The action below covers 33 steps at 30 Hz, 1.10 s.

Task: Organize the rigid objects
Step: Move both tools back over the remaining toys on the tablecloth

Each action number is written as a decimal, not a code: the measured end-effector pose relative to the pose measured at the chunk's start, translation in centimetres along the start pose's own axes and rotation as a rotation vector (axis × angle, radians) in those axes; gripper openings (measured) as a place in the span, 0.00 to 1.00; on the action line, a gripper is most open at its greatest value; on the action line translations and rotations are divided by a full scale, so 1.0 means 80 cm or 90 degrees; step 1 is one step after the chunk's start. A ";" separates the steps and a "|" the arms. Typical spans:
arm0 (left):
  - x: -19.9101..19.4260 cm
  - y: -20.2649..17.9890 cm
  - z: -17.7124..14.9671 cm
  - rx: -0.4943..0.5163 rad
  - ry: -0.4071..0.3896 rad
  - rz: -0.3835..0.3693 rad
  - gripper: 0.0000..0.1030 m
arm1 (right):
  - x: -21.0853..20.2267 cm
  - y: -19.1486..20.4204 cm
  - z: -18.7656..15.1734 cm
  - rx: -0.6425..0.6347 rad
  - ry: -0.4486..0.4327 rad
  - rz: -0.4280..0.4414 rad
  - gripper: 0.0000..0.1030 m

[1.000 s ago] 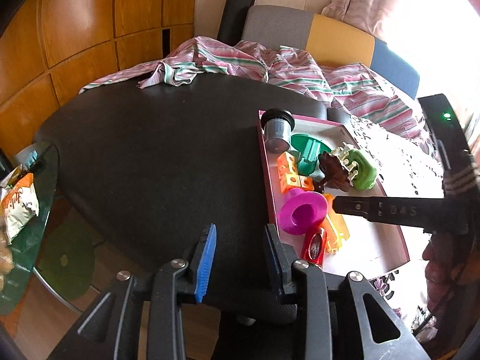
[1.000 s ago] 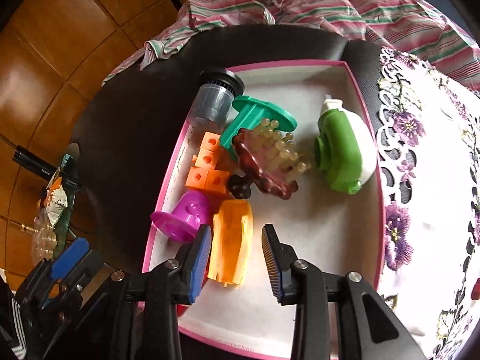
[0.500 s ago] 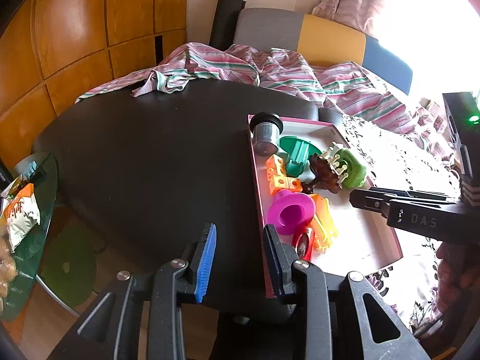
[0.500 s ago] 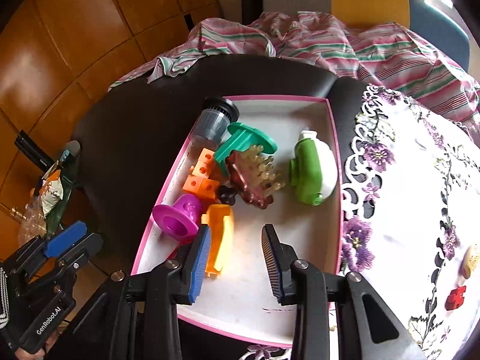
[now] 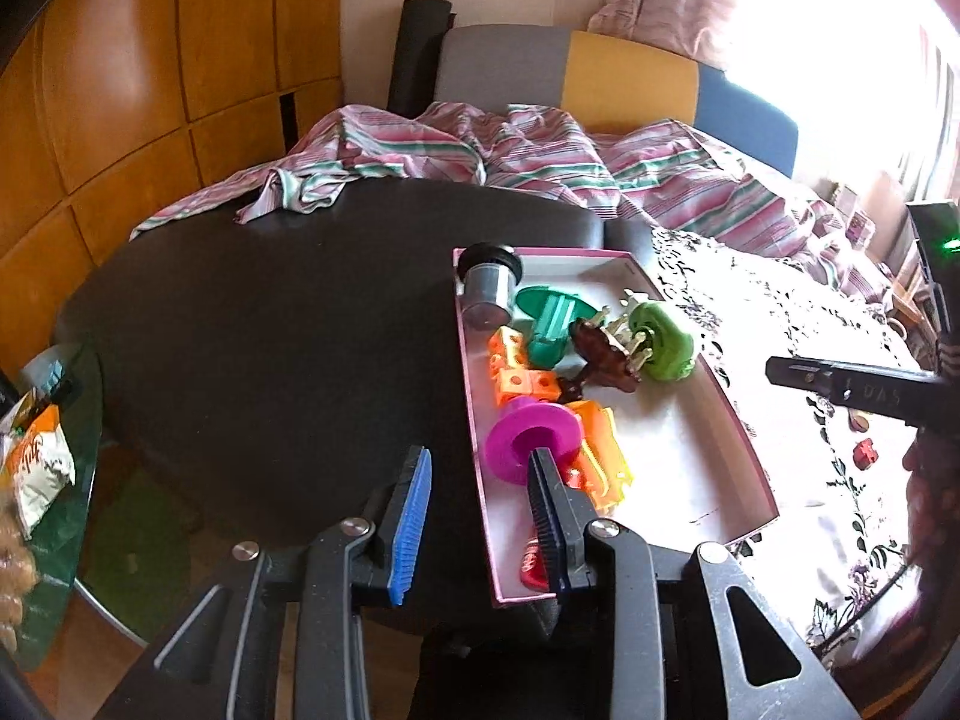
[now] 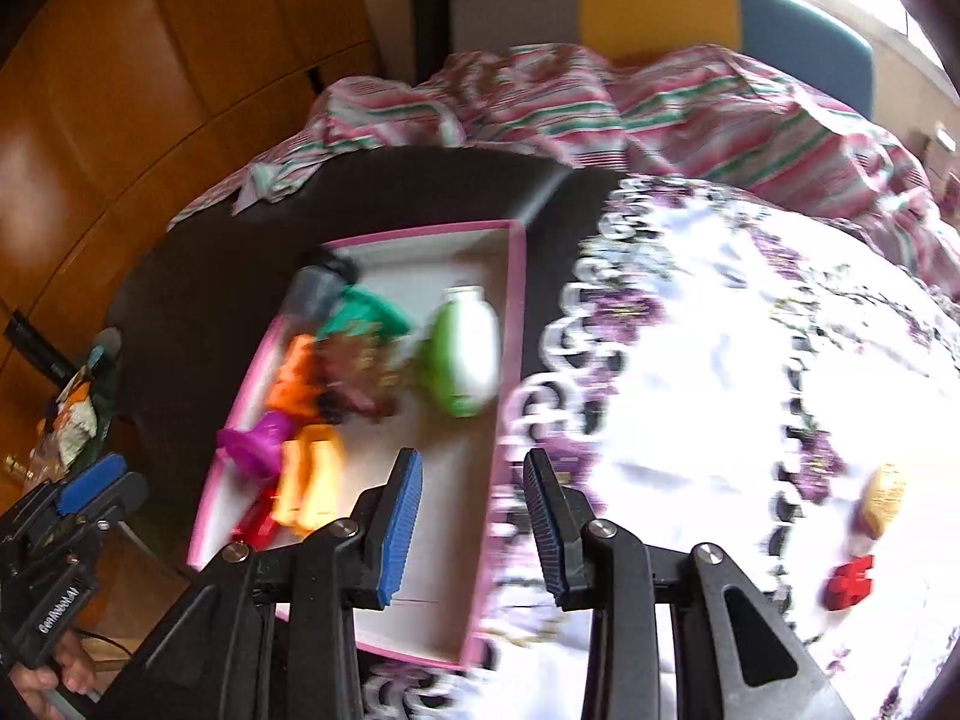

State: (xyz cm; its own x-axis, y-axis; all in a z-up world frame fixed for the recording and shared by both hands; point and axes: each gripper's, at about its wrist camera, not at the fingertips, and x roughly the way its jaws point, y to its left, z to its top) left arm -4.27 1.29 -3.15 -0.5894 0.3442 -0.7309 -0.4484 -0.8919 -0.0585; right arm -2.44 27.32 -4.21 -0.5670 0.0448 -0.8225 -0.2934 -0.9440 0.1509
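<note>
**Two small pieces left out on the cloth, tray nearly full**

Off to the right of the right gripper (image 6: 473, 531), on the white flowered cloth (image 6: 690, 360), lie a small red block (image 6: 848, 583) and, just beyond it, a pale yellowish piece (image 6: 882, 499) — both outside the pink-rimmed tray (image 5: 684, 420), which sits ahead and to the left of those jaws. The right gripper's fingers stand parted with nothing between them; the left gripper (image 5: 480, 519) is likewise spread and empty, hovering over the near left edge of the tray.

The red block looks like hard moulded plastic: light, stiff, not fragile, likely a little slick on its faces. It probably takes best across its two flattest sides, pinched low so it cannot pop out. The pale piece is too blurred to judge beyond being small and light.

Inside the tray, the toys crowd the side by the black table (image 5: 270, 330) — magenta funnel (image 5: 534, 439), orange pieces, green spool (image 5: 549, 324), grey cup (image 5: 489, 294), green round toy (image 5: 666, 342). Its right half is bare, so there is room to set things down there. The raised tray rim stands between cloth and floor of the tray; a carried piece needs to clear it.
</note>
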 end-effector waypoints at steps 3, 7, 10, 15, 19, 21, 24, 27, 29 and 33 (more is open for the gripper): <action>0.000 -0.012 0.005 0.015 -0.003 -0.007 0.33 | -0.012 -0.042 0.001 0.029 -0.009 -0.034 0.34; 0.000 -0.032 0.012 0.040 -0.007 -0.019 0.33 | -0.026 -0.103 -0.002 0.070 -0.021 -0.089 0.34; 0.002 -0.052 0.017 0.062 -0.009 -0.032 0.33 | -0.038 -0.154 -0.007 0.112 -0.033 -0.130 0.34; 0.007 -0.093 0.025 0.104 -0.010 -0.052 0.33 | -0.059 -0.248 -0.029 0.218 -0.082 -0.224 0.34; 0.014 -0.133 0.031 0.146 -0.008 -0.070 0.37 | -0.064 -0.314 -0.060 0.356 -0.086 -0.268 0.34; 0.019 -0.155 0.033 0.167 -0.007 -0.083 0.37 | -0.072 -0.333 -0.066 0.410 -0.104 -0.242 0.34; 0.028 -0.187 0.036 0.191 0.000 -0.101 0.37 | -0.075 -0.339 -0.068 0.422 -0.102 -0.234 0.34; 0.037 -0.217 0.036 0.213 0.007 -0.119 0.37 | -0.074 -0.336 -0.066 0.418 -0.103 -0.222 0.34; 0.043 -0.234 0.036 0.228 0.012 -0.127 0.37 | -0.074 -0.335 -0.065 0.416 -0.103 -0.224 0.34; 0.053 -0.264 0.033 0.253 0.022 -0.142 0.37 | -0.075 -0.340 -0.068 0.436 -0.106 -0.215 0.34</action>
State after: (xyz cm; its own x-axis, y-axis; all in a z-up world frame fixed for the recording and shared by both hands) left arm 0.90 22.37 -3.23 -0.4295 0.4984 -0.7531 -0.7884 -0.6136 0.0436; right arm 13.14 50.98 -6.37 -0.4541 0.3930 -0.7996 -0.8499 -0.4603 0.2565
